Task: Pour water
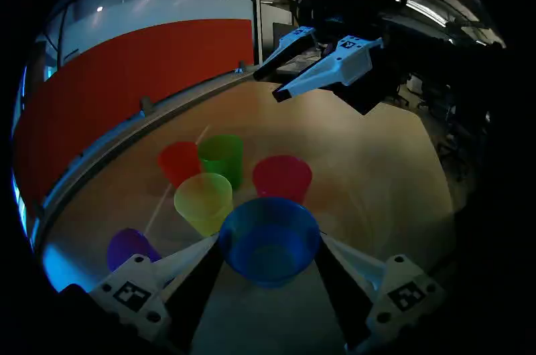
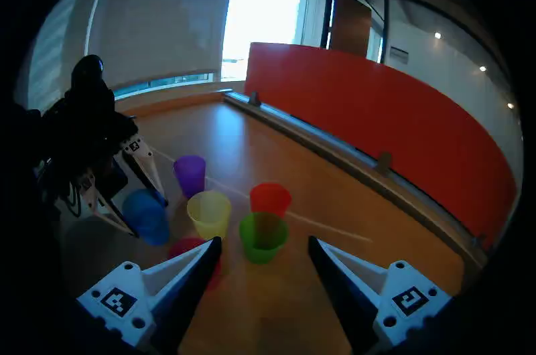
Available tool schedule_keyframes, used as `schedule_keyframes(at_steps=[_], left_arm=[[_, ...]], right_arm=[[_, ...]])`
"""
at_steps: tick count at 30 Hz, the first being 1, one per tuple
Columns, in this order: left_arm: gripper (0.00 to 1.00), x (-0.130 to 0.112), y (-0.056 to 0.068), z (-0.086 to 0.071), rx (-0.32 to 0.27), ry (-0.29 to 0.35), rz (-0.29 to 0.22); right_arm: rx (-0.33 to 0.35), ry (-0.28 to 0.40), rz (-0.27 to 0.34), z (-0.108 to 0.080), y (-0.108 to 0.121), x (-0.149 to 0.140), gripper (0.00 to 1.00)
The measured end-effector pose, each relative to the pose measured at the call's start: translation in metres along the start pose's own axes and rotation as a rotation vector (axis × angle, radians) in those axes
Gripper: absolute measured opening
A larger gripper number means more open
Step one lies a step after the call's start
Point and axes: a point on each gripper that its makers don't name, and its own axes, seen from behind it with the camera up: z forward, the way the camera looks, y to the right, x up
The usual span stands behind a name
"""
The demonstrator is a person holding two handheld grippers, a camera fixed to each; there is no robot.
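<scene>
My left gripper (image 1: pixel 269 242) is shut on a blue cup (image 1: pixel 270 238), gripping its sides and holding it upright over the wooden table (image 1: pixel 375 167); whether it holds water I cannot tell. Beyond it stand a yellow cup (image 1: pixel 204 201), a pink cup (image 1: pixel 282 177), a green cup (image 1: pixel 222 157), an orange-red cup (image 1: pixel 179 161) and a purple cup (image 1: pixel 130 248). My right gripper (image 1: pixel 268 86) hovers open above the far side. In the right gripper view, the right gripper (image 2: pixel 263 242) is open, with the green cup (image 2: pixel 262 229) just ahead between its fingertips. The left gripper (image 2: pixel 149 218) holds the blue cup (image 2: pixel 144 211) at the left.
In the right gripper view, the orange-red cup (image 2: pixel 270 199), yellow cup (image 2: pixel 209 213) and purple cup (image 2: pixel 190 175) stand close together, and the pink cup (image 2: pixel 187 246) is partly hidden by my finger. A red partition (image 2: pixel 402 127) runs along the table's far edge.
</scene>
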Motion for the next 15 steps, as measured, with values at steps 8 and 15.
schedule_keyframes(at_steps=[8, 15], left_arm=[[0.87, 0.001, -0.006, -0.016, 0.027, 0.010, -0.008], [0.87, 0.005, -0.009, -0.028, 0.046, 0.032, -0.019]], right_arm=[[0.014, -0.013, 0.014, 0.020, 0.001, -0.009, 1.00], [0.026, -0.032, 0.025, 0.038, 0.002, -0.018, 1.00]])
